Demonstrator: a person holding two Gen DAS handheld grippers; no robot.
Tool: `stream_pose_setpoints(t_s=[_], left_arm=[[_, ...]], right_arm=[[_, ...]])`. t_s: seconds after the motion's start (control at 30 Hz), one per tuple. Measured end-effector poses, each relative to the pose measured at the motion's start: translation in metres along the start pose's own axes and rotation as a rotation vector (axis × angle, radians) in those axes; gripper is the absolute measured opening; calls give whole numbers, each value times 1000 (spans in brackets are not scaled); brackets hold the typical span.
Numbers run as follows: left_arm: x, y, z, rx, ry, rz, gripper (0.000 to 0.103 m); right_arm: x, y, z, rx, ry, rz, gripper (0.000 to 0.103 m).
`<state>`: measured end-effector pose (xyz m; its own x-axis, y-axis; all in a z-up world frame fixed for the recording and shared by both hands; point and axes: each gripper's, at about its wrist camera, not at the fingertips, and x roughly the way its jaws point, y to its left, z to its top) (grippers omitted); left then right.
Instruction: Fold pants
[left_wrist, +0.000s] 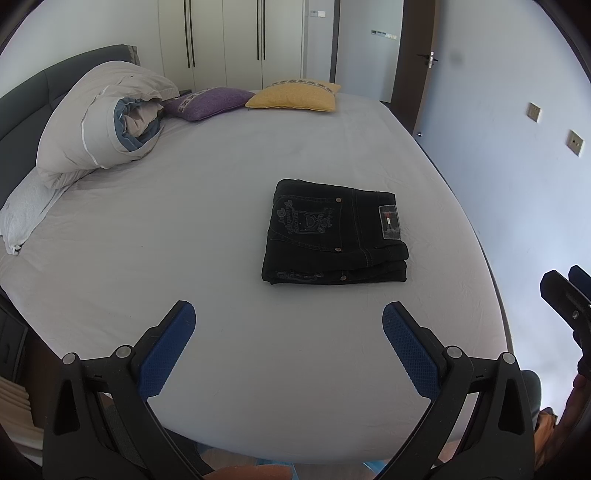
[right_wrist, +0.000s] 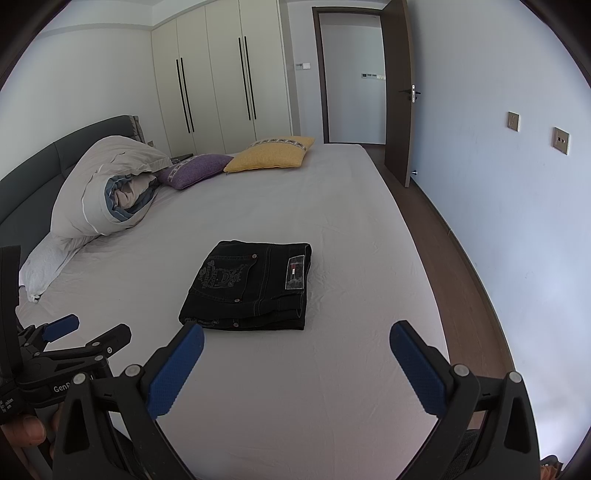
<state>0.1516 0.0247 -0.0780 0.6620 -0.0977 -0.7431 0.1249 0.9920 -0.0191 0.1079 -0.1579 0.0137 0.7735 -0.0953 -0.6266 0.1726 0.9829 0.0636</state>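
Bed (left_wrist: 221, 206), grey sheet, carrying all items. Far left edge, by the headboard: rolled duvet (left_wrist: 99, 122) on a white pillow (left_wrist: 26, 210), apparently pushed aside to free the middle. Far edge: purple cushion (left_wrist: 207, 101), then yellow cushion (left_wrist: 295, 96), likewise out of the way. Middle, toward the right edge: pants (left_wrist: 332, 232), black denim, folded into a compact stacked rectangle, pocket and label upward; folding looks complete. Near edge: left gripper (left_wrist: 288, 332), fingers spread wide, holding nothing, short of the pants. Right gripper (right_wrist: 295, 350), equally wide, empty, just short of the pants; both seemingly drawn clear so the stack lies undisturbed.
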Motion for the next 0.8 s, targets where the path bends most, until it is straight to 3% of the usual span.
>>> stream_pose_setpoints(t_s=[0.8], left_arm=[[2, -2, -4, 3, 3, 4, 103]], right_arm=[[0, -1, -2, -5, 4, 5, 103]])
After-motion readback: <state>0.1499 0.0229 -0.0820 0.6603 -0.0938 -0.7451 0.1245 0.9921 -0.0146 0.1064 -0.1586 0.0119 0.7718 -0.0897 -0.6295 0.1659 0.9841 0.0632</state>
